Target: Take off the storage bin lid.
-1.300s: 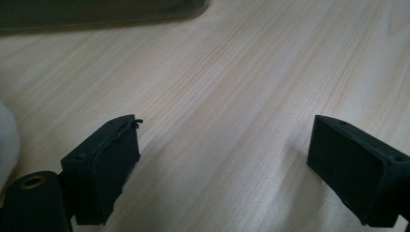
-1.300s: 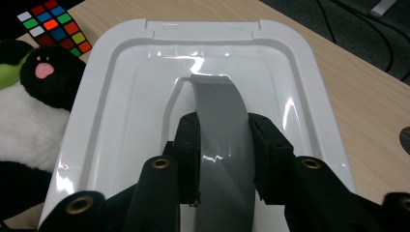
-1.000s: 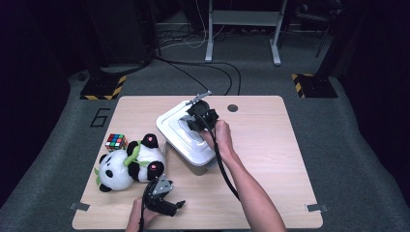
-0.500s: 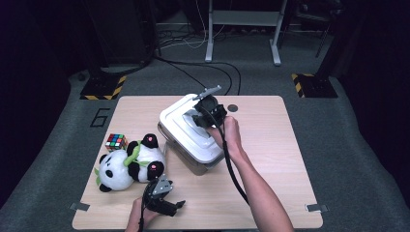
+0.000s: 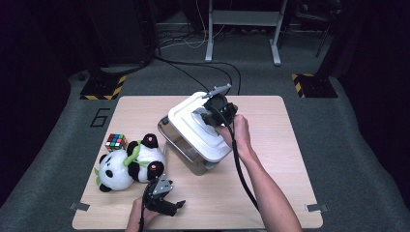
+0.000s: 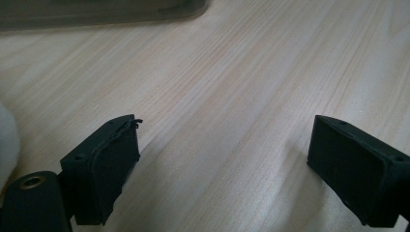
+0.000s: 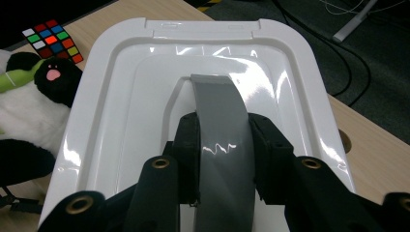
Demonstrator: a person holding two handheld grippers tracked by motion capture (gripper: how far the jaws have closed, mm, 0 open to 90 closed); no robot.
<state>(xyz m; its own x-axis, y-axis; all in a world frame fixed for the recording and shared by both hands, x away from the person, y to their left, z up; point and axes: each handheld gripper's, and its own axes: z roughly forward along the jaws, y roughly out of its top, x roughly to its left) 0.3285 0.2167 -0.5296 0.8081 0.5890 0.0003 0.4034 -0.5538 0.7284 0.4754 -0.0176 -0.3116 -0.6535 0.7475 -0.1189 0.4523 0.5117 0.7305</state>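
Desk (image 5: 270, 159) of pale wood carried a clear box with a white lid (image 5: 193, 130), tilted, near its middle. The right claw (image 7: 223, 145) was clenched on the lid's grey handle (image 7: 220, 121), one jaw on each side. The left claw (image 6: 222, 164) hung released just above bare wood at the near edge, jaws wide apart and holding nothing. A toy panda (image 5: 126, 164) lay left of the box, a colour cube (image 5: 116, 141) just beyond it.
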